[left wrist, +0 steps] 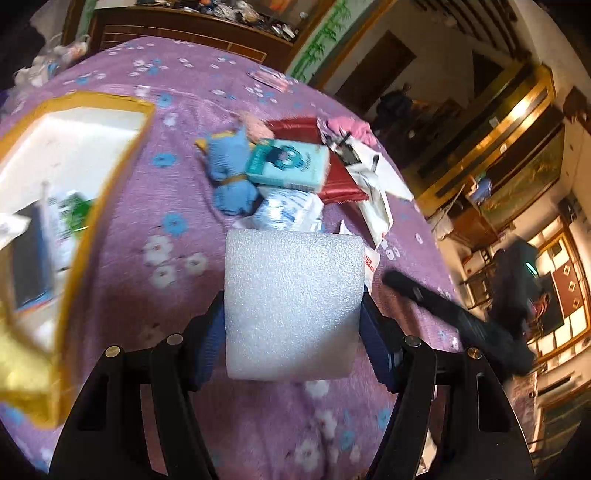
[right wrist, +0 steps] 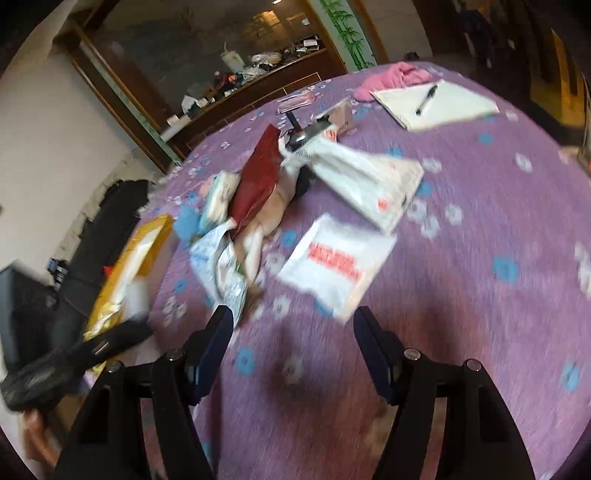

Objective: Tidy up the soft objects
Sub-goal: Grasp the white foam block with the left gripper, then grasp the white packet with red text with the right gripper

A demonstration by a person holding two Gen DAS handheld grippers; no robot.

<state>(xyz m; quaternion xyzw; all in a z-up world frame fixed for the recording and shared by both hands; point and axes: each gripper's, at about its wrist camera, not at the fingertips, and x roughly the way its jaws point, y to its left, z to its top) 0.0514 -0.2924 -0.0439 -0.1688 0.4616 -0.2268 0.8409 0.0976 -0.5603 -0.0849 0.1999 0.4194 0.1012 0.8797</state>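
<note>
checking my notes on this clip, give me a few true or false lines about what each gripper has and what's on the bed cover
1. The left gripper is closed on a white foam block. True.
2. The right gripper holds a red pouch. False: its jaws are apart with nothing between them; the red pouch lies farther off.
3. A pen lies on the white notepad. True.
4. The bed cover is plain green. False: purple with flowers.

Home, lived-in room: purple floral cloth (left wrist: 177, 192) on the desk, cluttered dark wood sideboard (right wrist: 258, 85) under a big mirror, bamboo-painted wall panel (right wrist: 347, 33), gold-framed picture (left wrist: 524, 173), wooden doors.
</note>
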